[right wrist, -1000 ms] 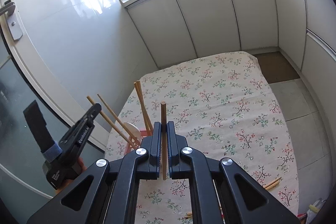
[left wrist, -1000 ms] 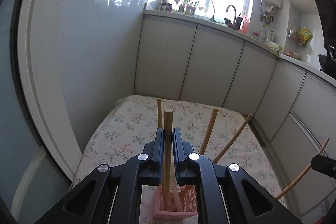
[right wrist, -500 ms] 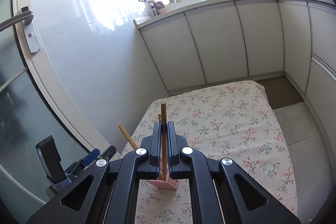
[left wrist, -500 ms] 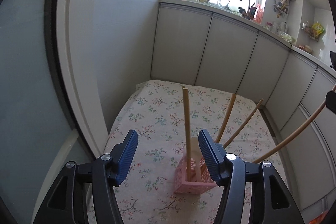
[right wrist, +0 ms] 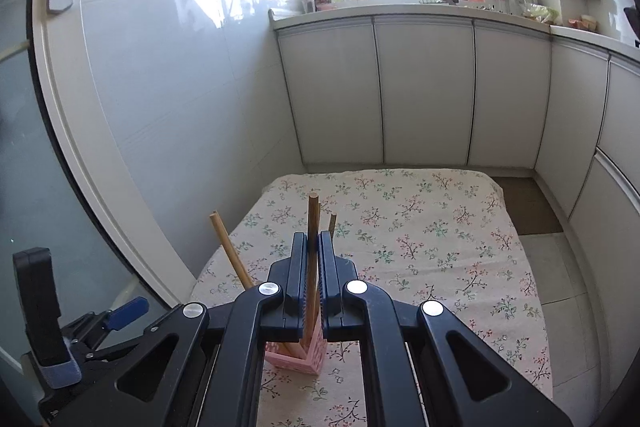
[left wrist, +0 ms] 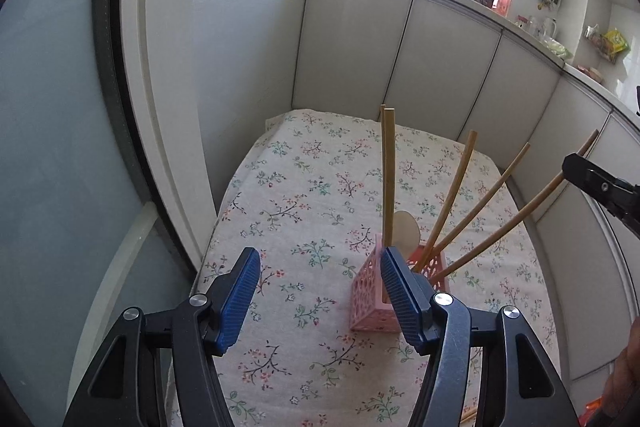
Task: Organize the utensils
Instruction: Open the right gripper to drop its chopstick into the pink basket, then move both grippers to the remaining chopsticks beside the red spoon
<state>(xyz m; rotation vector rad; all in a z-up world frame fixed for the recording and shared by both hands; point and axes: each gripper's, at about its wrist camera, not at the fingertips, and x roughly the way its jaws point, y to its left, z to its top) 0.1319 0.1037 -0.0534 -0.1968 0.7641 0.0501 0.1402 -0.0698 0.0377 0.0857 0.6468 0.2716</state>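
Note:
A pink lattice holder (left wrist: pixel 378 293) stands on the floral tablecloth (left wrist: pixel 304 195) and holds several wooden chopsticks (left wrist: pixel 387 179) and a wooden spoon (left wrist: pixel 406 233). My left gripper (left wrist: pixel 318 297) is open and empty, above and just left of the holder. My right gripper (right wrist: pixel 314 259) is shut on a brown chopstick (right wrist: pixel 311 227) whose lower end reaches into the holder (right wrist: pixel 308 353). In the left wrist view that chopstick (left wrist: pixel 520 219) slants from the holder up to the right gripper (left wrist: pixel 600 183).
White cabinets (right wrist: pixel 420 87) and a glossy wall (left wrist: pixel 240 67) border the table at the back and left. A door frame (left wrist: pixel 136 107) runs along the left. Floor (right wrist: pixel 560 267) lies beyond the table's right edge. Another chopstick end (left wrist: pixel 468 417) lies at the near edge.
My left gripper opened, let go of its chopstick into the holder and drew back. My right gripper brought its chopstick over and lowered its tip into the holder.

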